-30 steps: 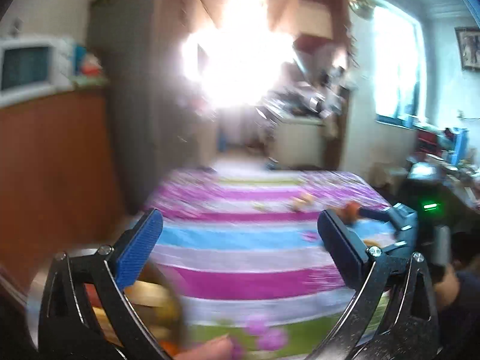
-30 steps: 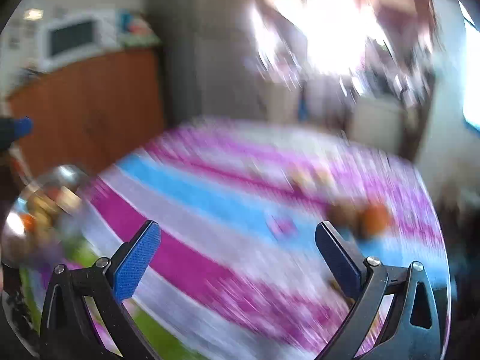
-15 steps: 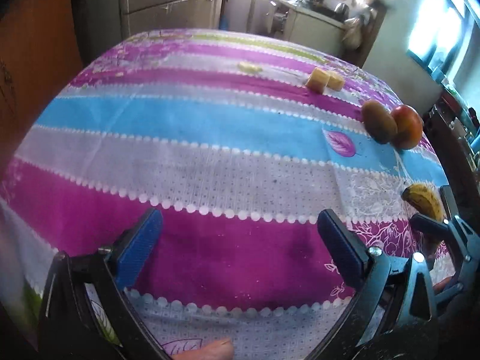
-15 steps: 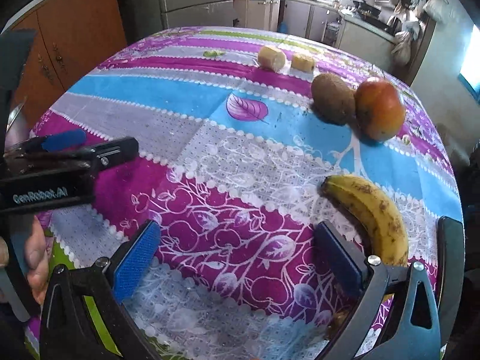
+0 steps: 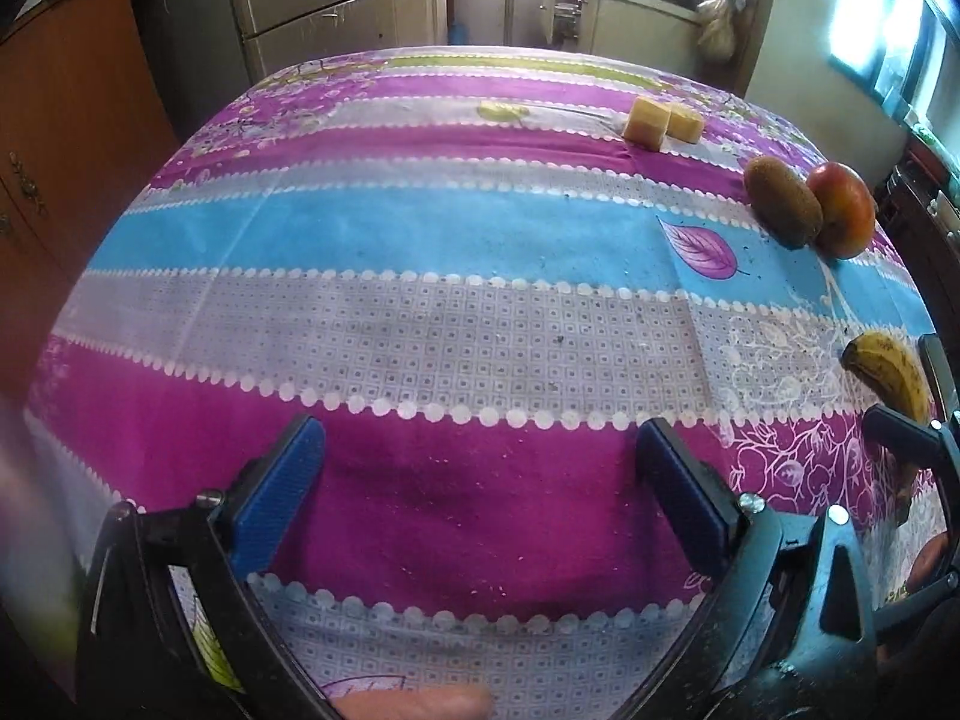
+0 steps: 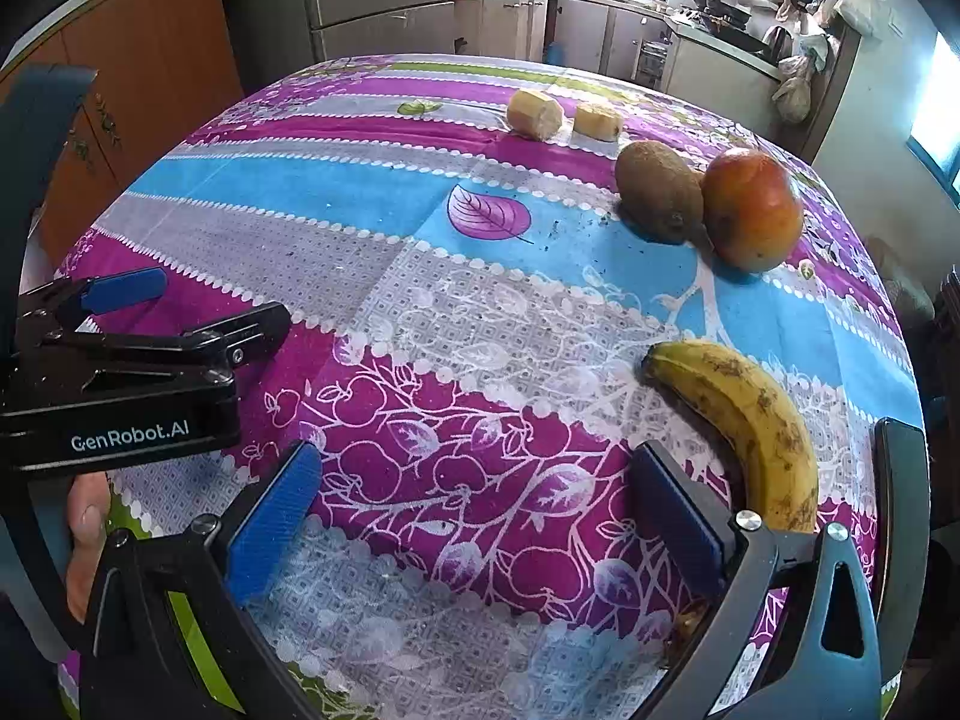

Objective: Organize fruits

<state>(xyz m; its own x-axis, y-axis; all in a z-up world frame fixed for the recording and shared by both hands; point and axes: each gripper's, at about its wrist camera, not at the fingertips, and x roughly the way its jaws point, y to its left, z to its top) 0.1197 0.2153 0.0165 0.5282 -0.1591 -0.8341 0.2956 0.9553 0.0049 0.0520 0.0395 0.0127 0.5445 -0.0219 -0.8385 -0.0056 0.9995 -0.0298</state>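
A spotted yellow banana (image 6: 744, 426) lies on the striped tablecloth (image 6: 384, 240), just right of my right gripper (image 6: 474, 510), which is open and empty. Further back a brown kiwi (image 6: 660, 189) touches a red-orange fruit (image 6: 753, 210). Two pale yellow fruit chunks (image 6: 561, 115) sit near the far edge. My left gripper (image 5: 480, 498) is open over the purple stripe with nothing between its blue pads. In its view the banana (image 5: 891, 375), kiwi (image 5: 783, 210), red-orange fruit (image 5: 840, 210) and chunks (image 5: 660, 120) lie to the right. The left gripper (image 6: 138, 324) shows at left in the right wrist view.
A wooden cabinet (image 5: 66, 114) stands left of the table and a grey fridge (image 5: 300, 6) behind it. Kitchen counters (image 6: 708, 54) line the back wall. A person's thumb (image 6: 84, 534) holds the left gripper's handle. The tablecloth (image 5: 420, 252) has broad bare room between the grippers and the fruit.
Both grippers tipped down from the room toward the table over the last second. Since half a second ago the views have settled and moved slightly closer; both stay open.
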